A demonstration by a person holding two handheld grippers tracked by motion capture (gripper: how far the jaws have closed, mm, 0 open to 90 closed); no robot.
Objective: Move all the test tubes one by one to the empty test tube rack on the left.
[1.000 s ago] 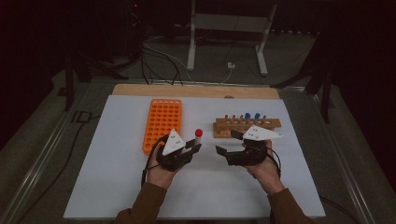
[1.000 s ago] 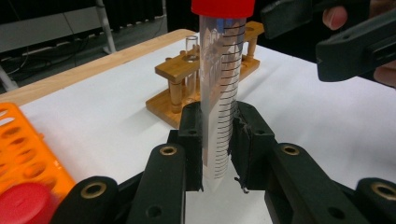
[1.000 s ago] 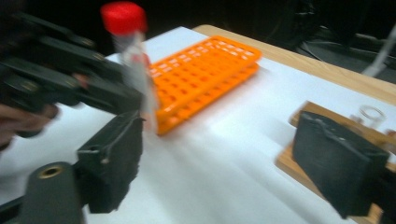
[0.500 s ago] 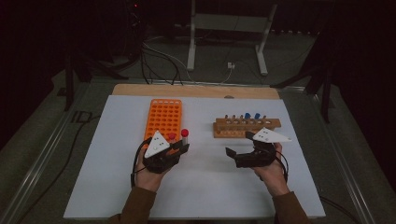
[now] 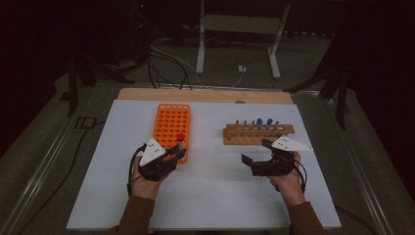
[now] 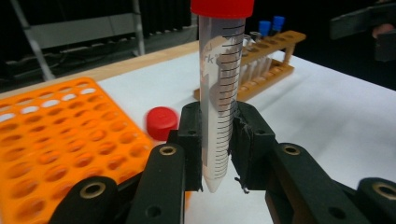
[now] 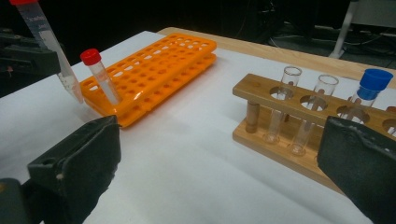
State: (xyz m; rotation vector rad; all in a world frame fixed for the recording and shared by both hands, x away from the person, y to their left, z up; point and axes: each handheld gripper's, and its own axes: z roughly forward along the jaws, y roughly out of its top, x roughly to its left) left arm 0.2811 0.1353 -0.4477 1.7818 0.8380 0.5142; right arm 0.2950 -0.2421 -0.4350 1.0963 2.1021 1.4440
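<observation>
Left gripper (image 6: pixel 217 154): jaws pressed on the lower barrel of a red-capped conical centrifuge tube (image 6: pixel 220 88), held upright with its tip clear of the white table (image 5: pixel 210 196), just beside the orange tube rack's (image 5: pixel 170 128) near right corner.

Right gripper (image 5: pixel 258 157): jaws spread wide and holding nothing, hovering near the wooden test-tube rack (image 5: pixel 259 133).

Orange rack: a second red-capped tube (image 7: pixel 100 74) stands tilted in a near corner hole.

Wooden rack: holds clear glass tubes and blue-capped tubes (image 7: pixel 371 86).

Handling: the tube looks to be light, stiff, clear plastic, smooth enough to slip or swivel in a pinch. The straight graduated barrel below the cap looks the safest hold; the tapered tip gives little purchase.

Likely step: lowering the tube into an orange rack hole.
</observation>
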